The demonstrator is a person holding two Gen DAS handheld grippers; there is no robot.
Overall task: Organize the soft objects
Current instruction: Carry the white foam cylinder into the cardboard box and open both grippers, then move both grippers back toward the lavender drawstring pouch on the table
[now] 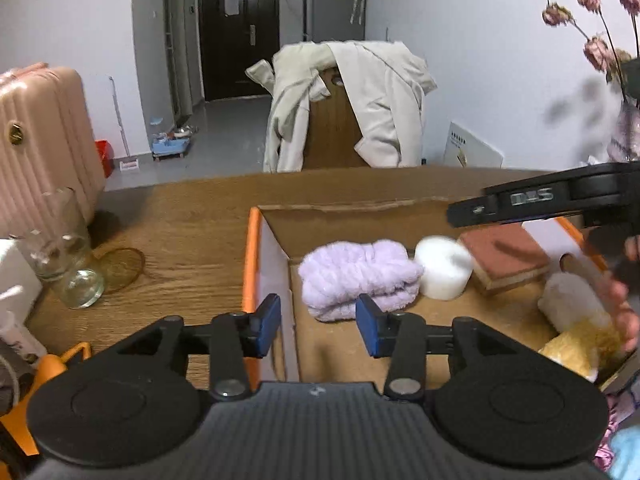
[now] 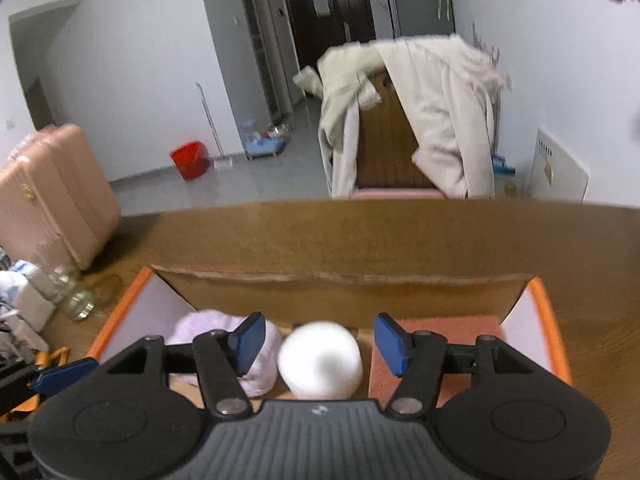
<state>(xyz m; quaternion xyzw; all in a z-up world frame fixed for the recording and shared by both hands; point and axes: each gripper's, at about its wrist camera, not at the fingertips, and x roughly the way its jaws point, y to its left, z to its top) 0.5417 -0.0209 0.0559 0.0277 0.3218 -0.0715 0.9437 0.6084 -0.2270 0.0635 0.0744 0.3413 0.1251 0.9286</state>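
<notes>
An open cardboard box point(image 1: 252, 248) with orange edges stands on the wooden table. Inside lie a folded lilac towel point(image 1: 352, 276), a white roll point(image 1: 442, 266), a brick-red pad point(image 1: 504, 252) and a white and yellow soft piece point(image 1: 572, 312). My left gripper point(image 1: 318, 328) is open over the box's left wall, just short of the towel, with nothing held. My right gripper point(image 2: 320, 344) is open above the white roll point(image 2: 320, 360), whose sides its pads do not touch; the towel point(image 2: 224, 328) lies to its left and the red pad point(image 2: 440, 332) to its right.
A drinking glass point(image 1: 68, 252) and an amber coaster point(image 1: 120, 268) sit left of the box. A pink suitcase point(image 1: 40, 140) stands beyond the table's left end, a coat-draped chair point(image 1: 360, 100) behind it. A vase of dried flowers point(image 1: 624, 128) is at the right.
</notes>
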